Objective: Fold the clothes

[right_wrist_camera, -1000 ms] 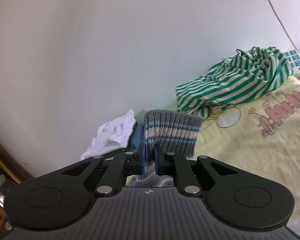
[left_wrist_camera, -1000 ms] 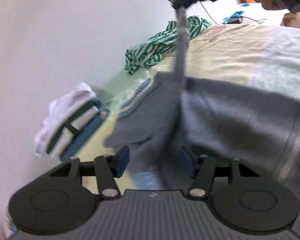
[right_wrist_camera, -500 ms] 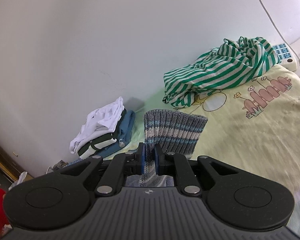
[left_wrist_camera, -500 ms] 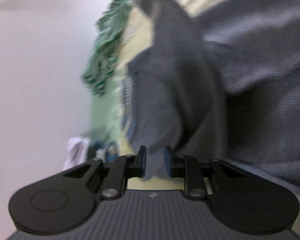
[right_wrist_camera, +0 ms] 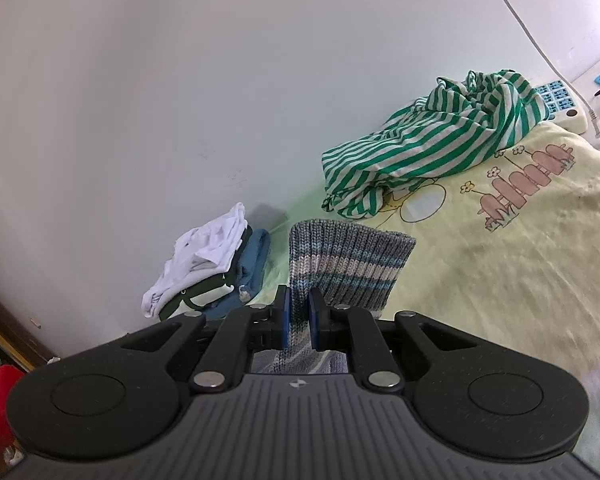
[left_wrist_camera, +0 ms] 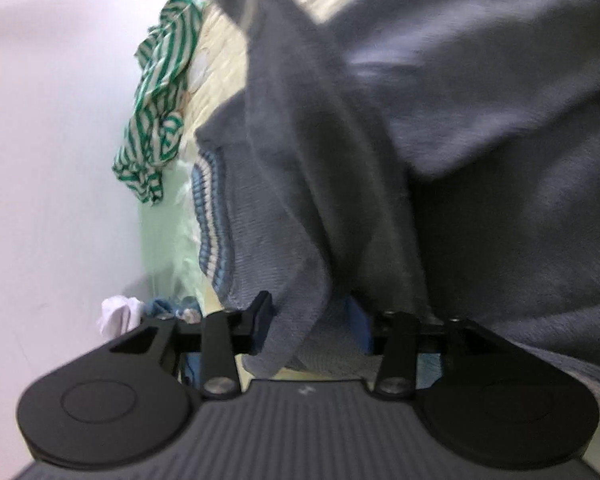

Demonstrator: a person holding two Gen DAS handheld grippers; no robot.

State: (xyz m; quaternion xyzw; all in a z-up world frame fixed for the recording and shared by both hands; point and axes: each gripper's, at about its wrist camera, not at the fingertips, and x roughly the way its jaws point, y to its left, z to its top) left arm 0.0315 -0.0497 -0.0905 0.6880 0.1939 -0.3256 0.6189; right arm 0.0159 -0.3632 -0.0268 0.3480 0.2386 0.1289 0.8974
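On the bed, a grey sweater (left_wrist_camera: 480, 128) lies spread over a pale yellow blanket (right_wrist_camera: 500, 248) with cartoon prints, and it fills most of the left wrist view.

Left gripper (left_wrist_camera: 310, 318): the fingers stand wide apart, w/ a loose fold of the grey knit hanging down between them. The cloth passes through the gap, but the pads do not press it from both sides, so it is not gripped. This view is somewhat blurred. The sweater's striped hem (left_wrist_camera: 210, 216), grey w/ blue and cream bands, shows just left of the fold, near the edge of the bed.

Right gripper (right_wrist_camera: 299, 322): the fingers are nearly together, pinching a ribbed cuff (right_wrist_camera: 348, 268) of the same sweater. The cuff is grey w/ light blue and beige stripes; it stands up from between the blue pads (right_wrist_camera: 286, 320) and fans out to the right above the blanket.

Behind the cuff, a green-and-white striped shirt (right_wrist_camera: 432, 148) lies crumpled on the blanket, close to the white wall (right_wrist_camera: 180, 80); the same shirt shows in the left wrist view too, approx. at the upper left. A power strip (right_wrist_camera: 560, 104) w/ a white cable sits just beyond the shirt, at the far right.

Left of the cuff, a small stack of folded clothes (right_wrist_camera: 212, 272) rests against the wall: white piece on top, dark green and blue ones under it.
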